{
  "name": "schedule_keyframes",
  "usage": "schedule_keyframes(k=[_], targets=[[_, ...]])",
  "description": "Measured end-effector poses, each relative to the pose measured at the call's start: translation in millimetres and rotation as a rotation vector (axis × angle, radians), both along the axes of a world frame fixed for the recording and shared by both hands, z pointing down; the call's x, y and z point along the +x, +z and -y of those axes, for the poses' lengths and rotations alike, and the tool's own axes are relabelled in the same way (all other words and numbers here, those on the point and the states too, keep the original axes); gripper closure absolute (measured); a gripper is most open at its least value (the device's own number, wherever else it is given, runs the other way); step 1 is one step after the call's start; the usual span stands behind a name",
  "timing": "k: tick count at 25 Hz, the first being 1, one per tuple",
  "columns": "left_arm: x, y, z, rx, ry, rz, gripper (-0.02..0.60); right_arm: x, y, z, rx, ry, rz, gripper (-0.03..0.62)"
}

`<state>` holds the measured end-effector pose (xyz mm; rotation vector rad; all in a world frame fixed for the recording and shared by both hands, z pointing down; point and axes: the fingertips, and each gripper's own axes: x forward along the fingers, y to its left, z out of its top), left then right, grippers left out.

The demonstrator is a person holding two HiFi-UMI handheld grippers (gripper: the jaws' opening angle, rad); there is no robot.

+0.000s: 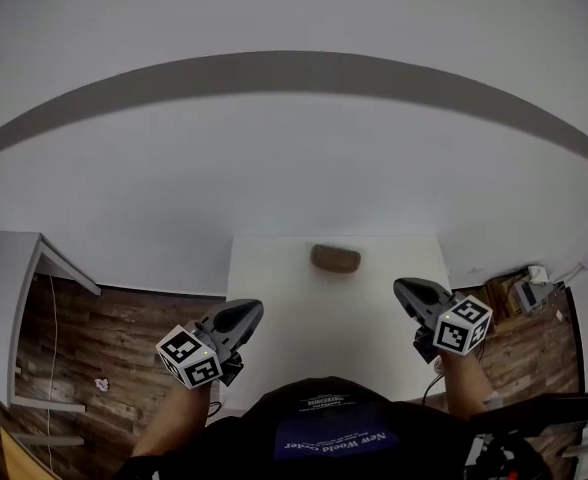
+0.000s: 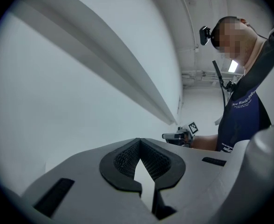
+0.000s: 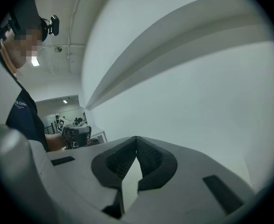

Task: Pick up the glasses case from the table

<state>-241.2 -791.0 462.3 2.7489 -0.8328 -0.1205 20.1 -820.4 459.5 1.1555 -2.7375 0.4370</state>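
A brown oval glasses case [image 1: 335, 259] lies near the far edge of the white table [image 1: 299, 303], seen in the head view. My left gripper [image 1: 250, 312] hovers over the table's near left side, short of the case, and its jaws are shut and empty [image 2: 139, 140]. My right gripper [image 1: 404, 288] is at the near right, also short of the case, with its tips together and nothing between them [image 3: 136, 138]. Neither gripper view shows the case; each looks at the white wall and the other gripper [image 2: 180, 135] [image 3: 76, 133].
A white wall rises right behind the table. A white shelf unit [image 1: 14, 278] stands on the wooden floor [image 1: 124, 338] to the left. Boxes and cables [image 1: 522, 293] lie on the floor to the right. The person's dark shirt [image 1: 324, 428] fills the bottom of the head view.
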Motion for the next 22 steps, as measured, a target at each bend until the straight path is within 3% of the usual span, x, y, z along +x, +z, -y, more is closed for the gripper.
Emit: schedule_keyframes(k=[8, 13, 22], targets=[[51, 14, 51, -0.064, -0.139, 0.033, 0.58, 31, 26, 90, 0.004, -0.145, 0.003, 0.593], [86, 29, 42, -0.089, -0.109, 0.098, 0.58, 42, 35, 95, 0.02, -0.168, 0.043, 0.594], [94, 62, 84, -0.108, 0.0, 0.14, 0.58, 51, 69, 98, -0.046, -0.098, 0.021, 0.593]])
